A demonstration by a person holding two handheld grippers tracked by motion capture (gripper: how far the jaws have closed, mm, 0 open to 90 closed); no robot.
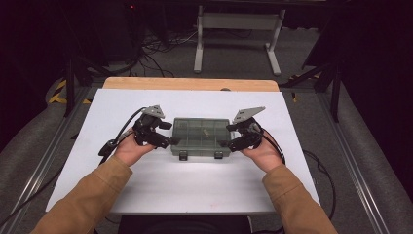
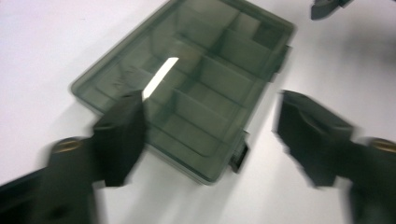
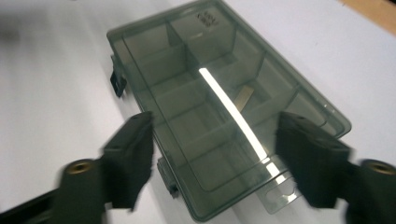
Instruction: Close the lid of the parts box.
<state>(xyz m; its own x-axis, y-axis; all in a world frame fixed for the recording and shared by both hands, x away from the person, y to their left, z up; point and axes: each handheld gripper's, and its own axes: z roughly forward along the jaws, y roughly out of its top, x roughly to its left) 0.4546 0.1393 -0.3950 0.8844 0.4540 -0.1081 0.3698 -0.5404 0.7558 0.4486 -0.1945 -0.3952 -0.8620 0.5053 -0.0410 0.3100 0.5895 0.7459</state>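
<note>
Smoky-grey compartment box [image 1: 201, 138] lying flat mid-table [image 1: 195, 192], lid down, both front latches [image 1: 183, 155] apparently shut. Left gripper [image 1: 170, 140] at its left end, right gripper [image 1: 225, 143] at its right end; each spread wide, grasping nothing. In left gripper view, one jaw over the box's [image 2: 187, 93] near corner, the other out over bare table. In right gripper view, jaws straddling the box's [image 3: 219, 107] short end. Judged: approach only, box neither gripped, lifted nor opened. Motion blur in both gripper views; contact uncertain. One small pale item [image 3: 243, 96] inside, unidentifiable. Printed mark on lid illegible.
</note>
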